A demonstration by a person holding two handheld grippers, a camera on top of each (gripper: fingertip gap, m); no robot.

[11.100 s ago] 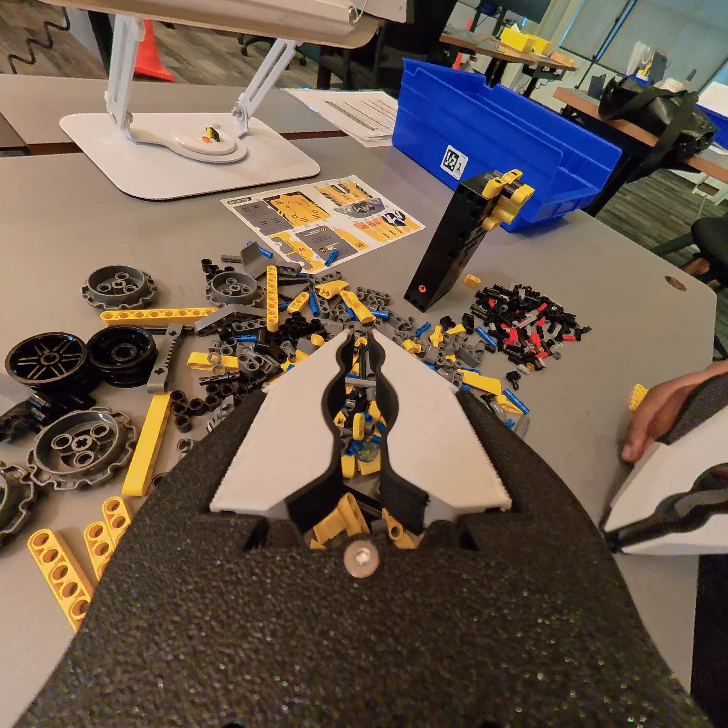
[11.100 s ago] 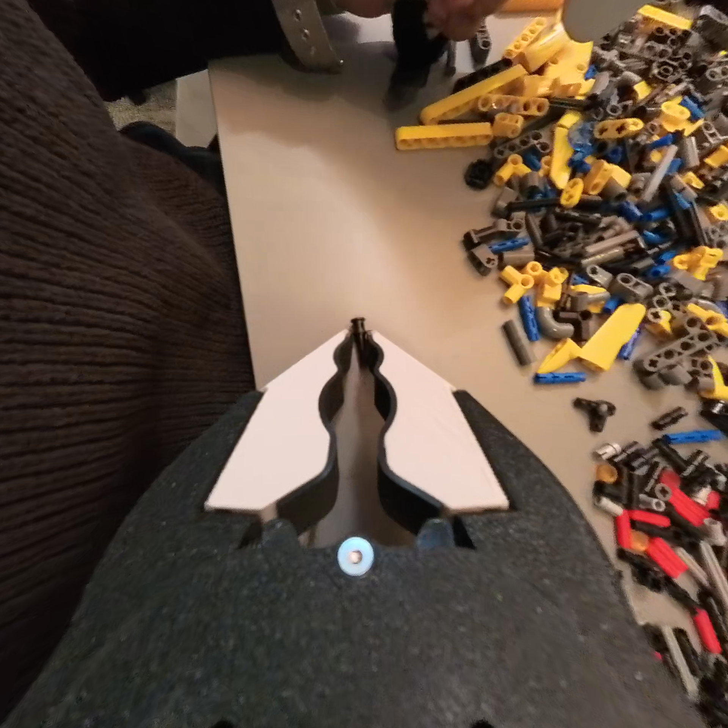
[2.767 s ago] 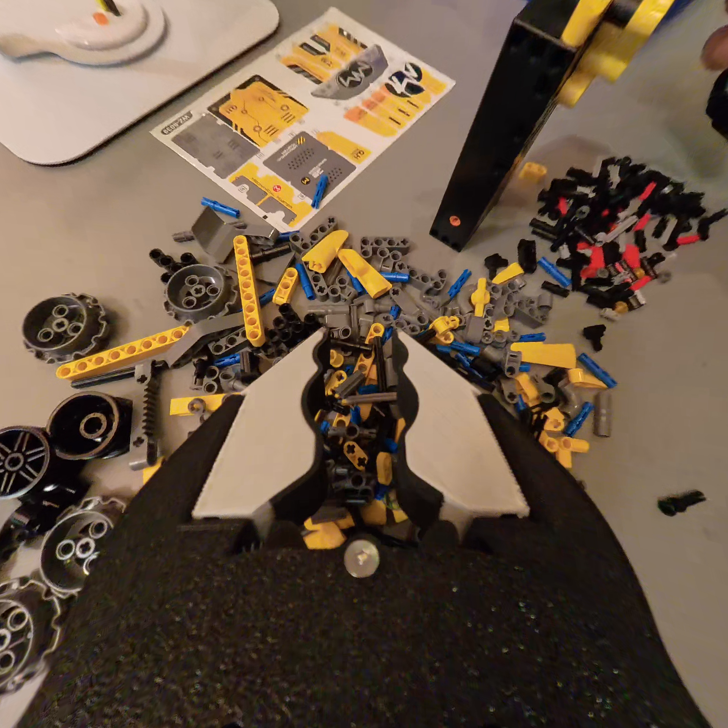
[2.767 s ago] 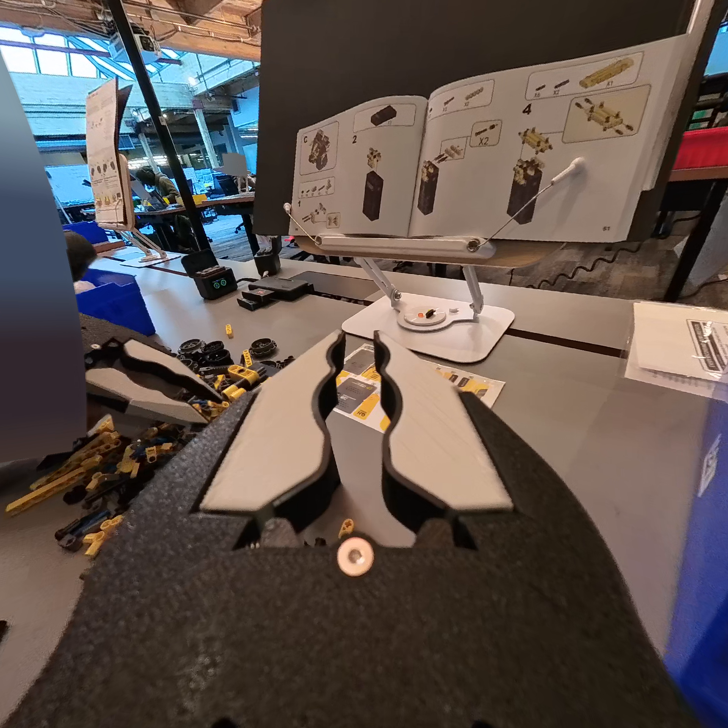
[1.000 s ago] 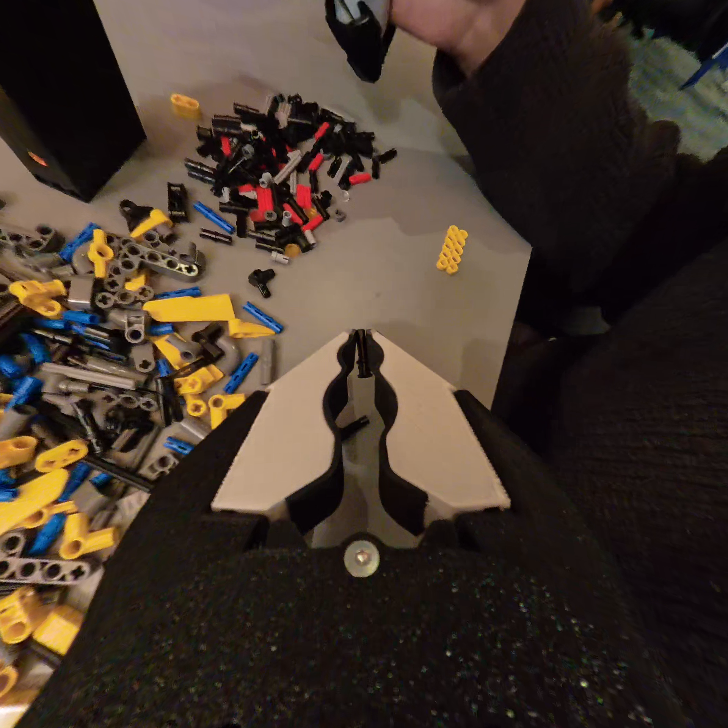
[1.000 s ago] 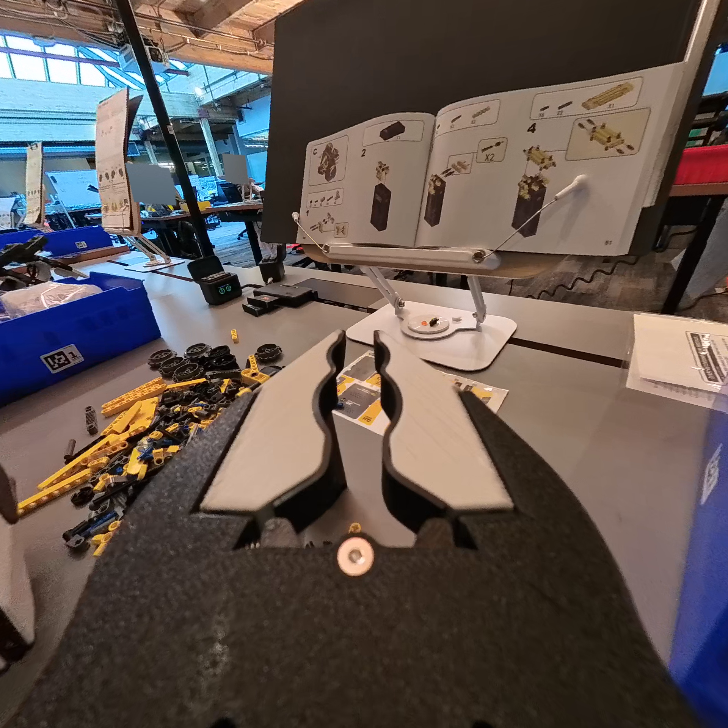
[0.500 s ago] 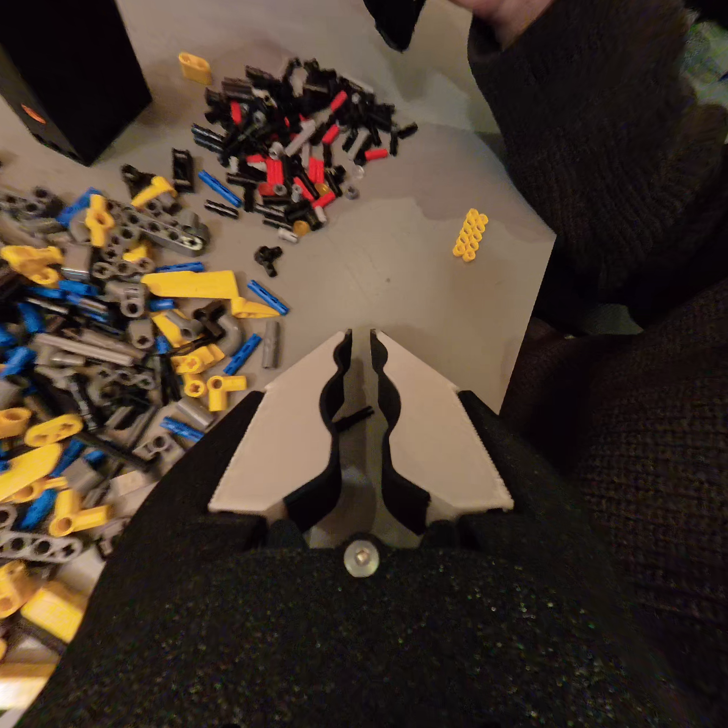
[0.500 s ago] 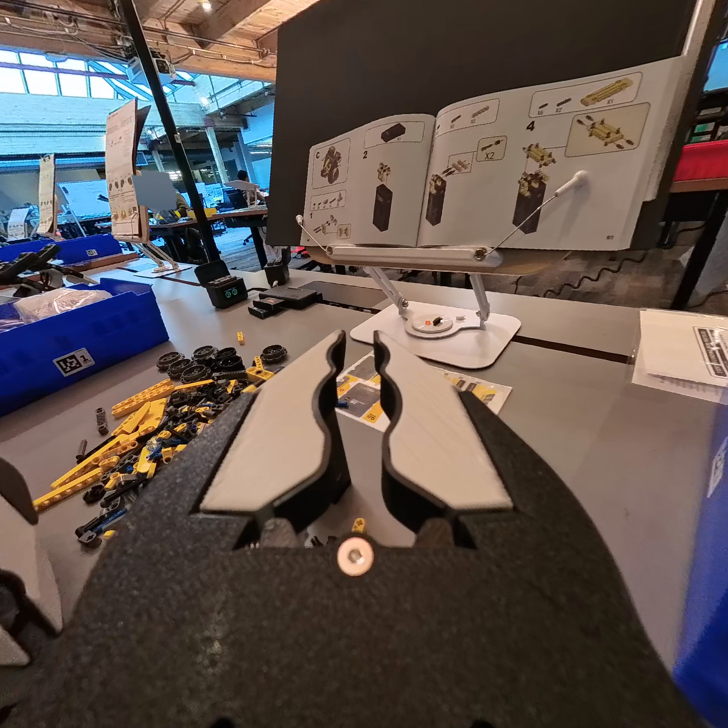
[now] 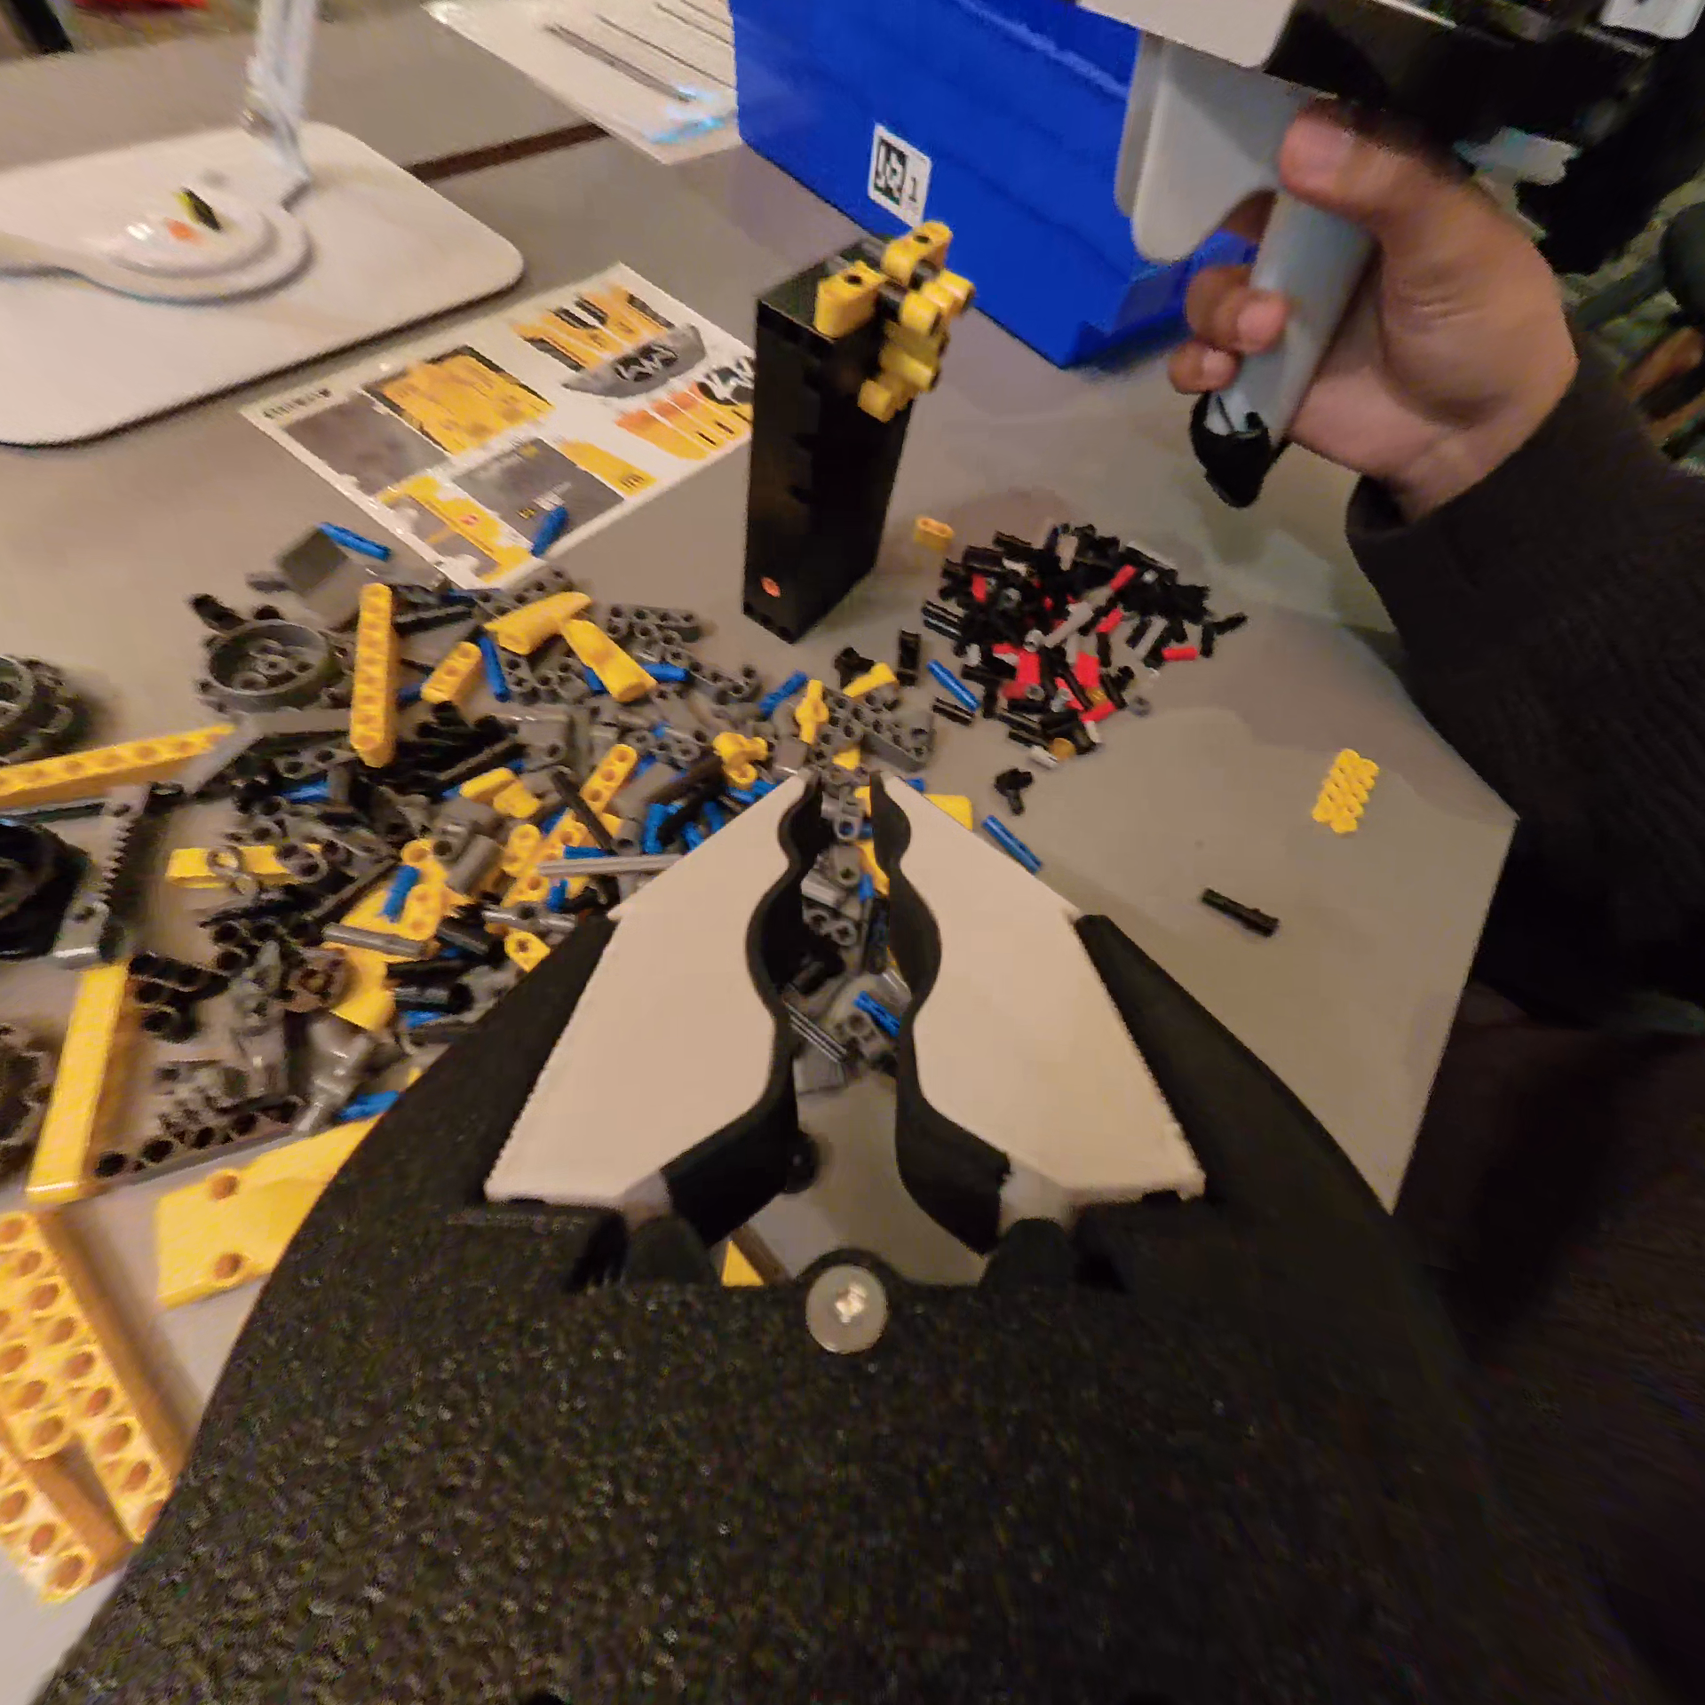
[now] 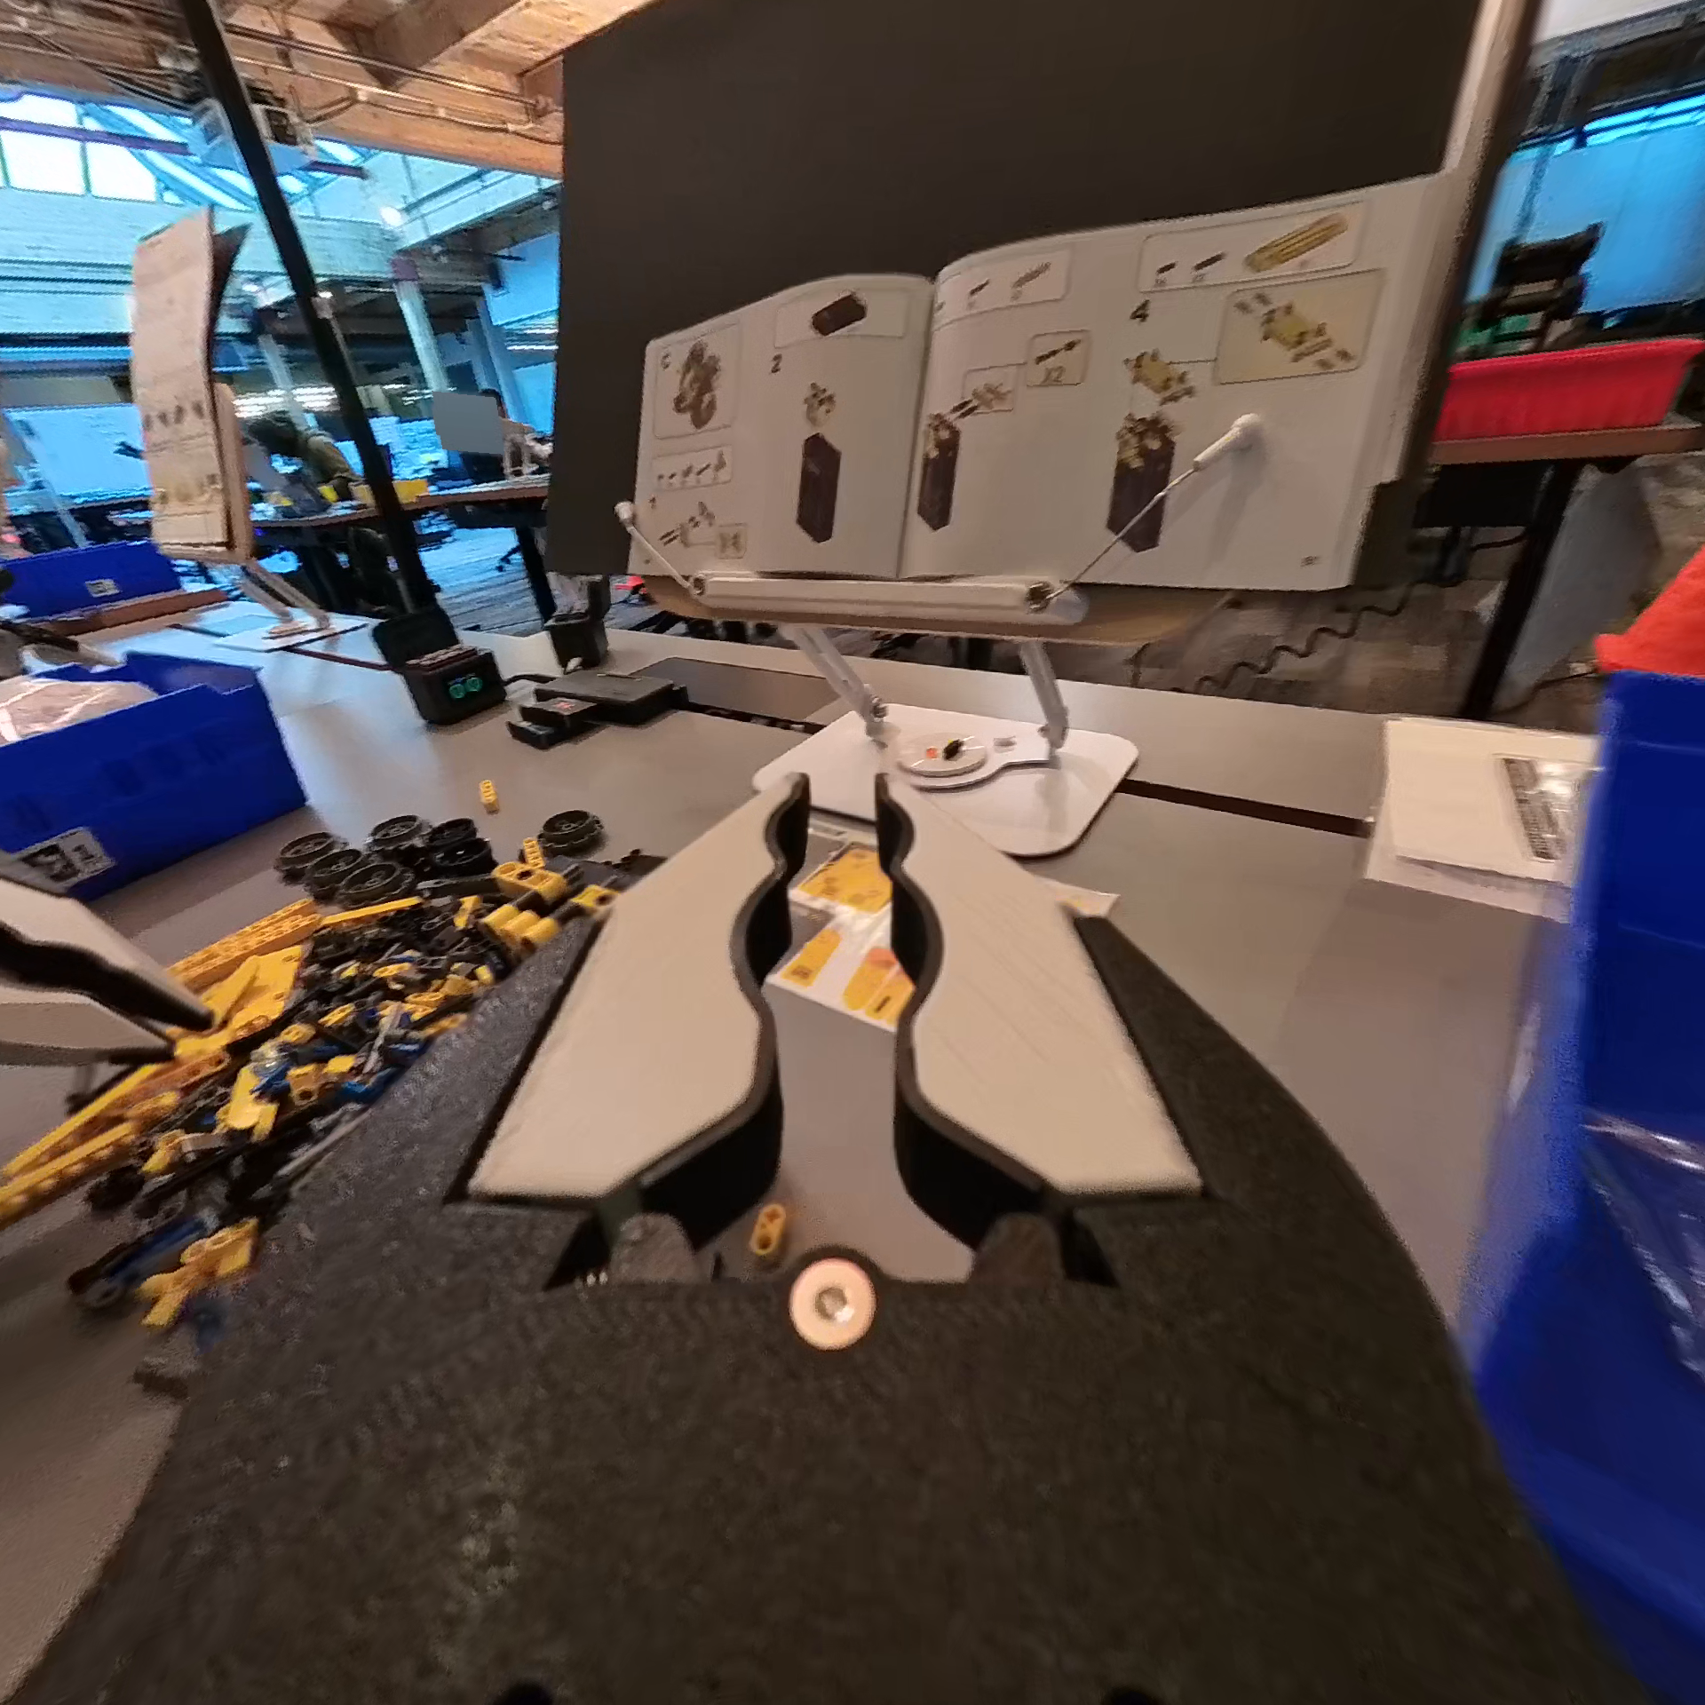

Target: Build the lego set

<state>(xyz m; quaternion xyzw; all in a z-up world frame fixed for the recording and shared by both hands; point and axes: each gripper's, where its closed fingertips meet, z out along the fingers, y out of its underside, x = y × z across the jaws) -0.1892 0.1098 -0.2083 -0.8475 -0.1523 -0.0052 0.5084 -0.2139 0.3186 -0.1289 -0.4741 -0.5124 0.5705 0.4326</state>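
Note:
My left gripper (image 9: 844,782) is open by a narrow gap and empty, its tips just above the near edge of a pile of yellow, grey, black and blue building pieces (image 9: 461,830). A loose black pin (image 9: 1241,912) lies on the grey table (image 9: 1199,830) to its right. A tall black block topped with yellow pieces (image 9: 821,461) stands behind the pile. My right gripper (image 10: 840,789) is open and empty, held above the table and pointing at an open instruction book (image 10: 1015,415) on a stand. A hand holds its handle (image 9: 1292,304).
A heap of black and red pins (image 9: 1061,637) and a small yellow beam (image 9: 1345,791) lie right of the pile. A sticker sheet (image 9: 517,415), the stand's white base (image 9: 231,268) and a blue bin (image 9: 923,120) sit behind. Black wheels (image 10: 397,858) lie at the pile's far end.
My left gripper, shut on a black pin one second ago near the table's edge, opened and let it go, then swung back over the pile. The right gripper stayed open, almost still.

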